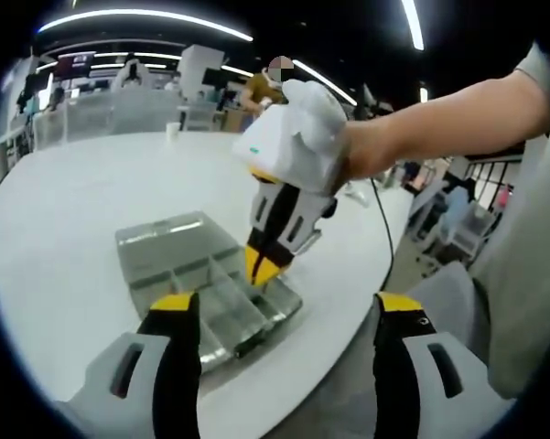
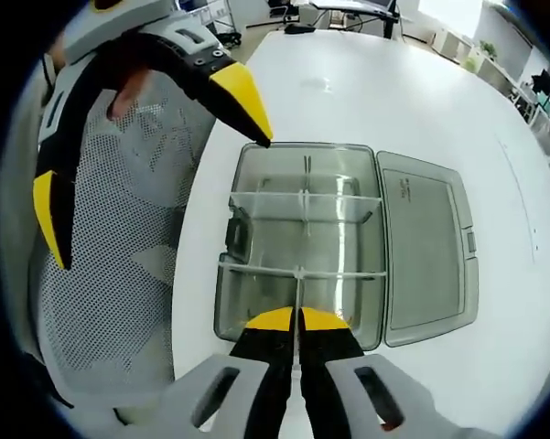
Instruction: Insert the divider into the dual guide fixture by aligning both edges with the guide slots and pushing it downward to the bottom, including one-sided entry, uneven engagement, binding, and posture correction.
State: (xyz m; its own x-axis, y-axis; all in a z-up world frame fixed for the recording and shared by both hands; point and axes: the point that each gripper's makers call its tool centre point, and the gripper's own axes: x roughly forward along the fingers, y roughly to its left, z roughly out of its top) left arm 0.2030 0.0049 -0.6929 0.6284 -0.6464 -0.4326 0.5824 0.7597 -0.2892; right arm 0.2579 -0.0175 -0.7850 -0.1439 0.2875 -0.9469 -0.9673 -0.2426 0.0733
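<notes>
While the right gripper (image 2: 298,322) stays unconfirmed as to depth, entry reads:
- Box (image 2: 256,174): clear, lid open toward 3 o'clock, on white surface (image 2: 348,82) near its edge.
- Divider (image 2: 297,297): thin clear strip, clenched edge-on in right gripper, at box's 6 o'clock end, running toward cross wall.
- Cross dividers: two seated already.
- Left gripper (image 1: 279,306): jaws released, empty, held off box at 10 o'clock in right gripper view.
- Status, est.: insertion under way; slot engagement, both edges, can't tell. Left: push to bottom.
</notes>
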